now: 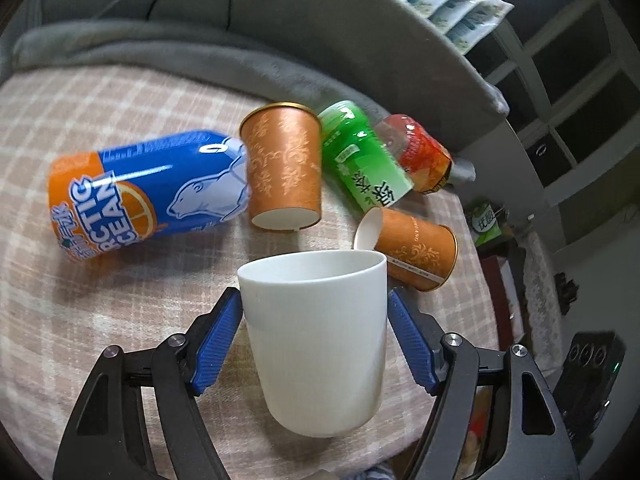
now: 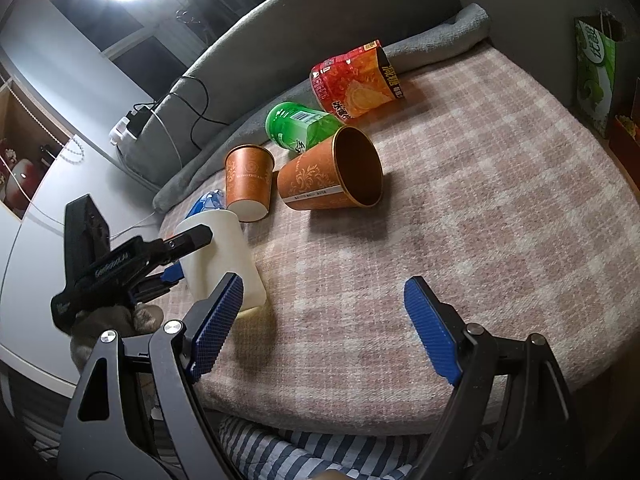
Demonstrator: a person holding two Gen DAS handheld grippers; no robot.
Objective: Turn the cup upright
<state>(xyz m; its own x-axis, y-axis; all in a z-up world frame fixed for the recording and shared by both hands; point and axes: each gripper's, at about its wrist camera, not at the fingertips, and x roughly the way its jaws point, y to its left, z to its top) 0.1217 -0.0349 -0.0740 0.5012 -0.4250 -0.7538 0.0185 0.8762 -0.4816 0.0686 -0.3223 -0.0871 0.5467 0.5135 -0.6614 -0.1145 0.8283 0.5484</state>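
Left tongs (image 1: 314, 308): blue ribbed pads sit at either side of the plain white smooth-walled cup (image 1: 320, 340), near its rim — whether they press on the wall or stand just off it cannot be told. The cup stands mouth-up on the pink-and-cream checked blanket (image 1: 100, 280), between the fingers.

Right tongs (image 2: 324, 304): released, blue pads spread wide with nothing between them, hovering over bare blanket (image 2: 480, 240). The white cup (image 2: 224, 256) and the left tongs (image 2: 176, 252) lie just to their left.

Beyond the left tongs:
- an orange patterned paper cup (image 1: 284, 168) resting mouth-down, straight ahead;
- a second orange paper cup (image 1: 412, 252) on its side, ahead to the right, near the white cup's rim;
- a blue-and-orange drink can (image 1: 144, 192) lying flat, ahead to the left, touching the mouth-down cup;
- a green plastic bottle (image 1: 364, 156) and a red snack packet (image 1: 416, 152) lying farther off to the right — both close against a grey folded blanket (image 1: 180, 52).
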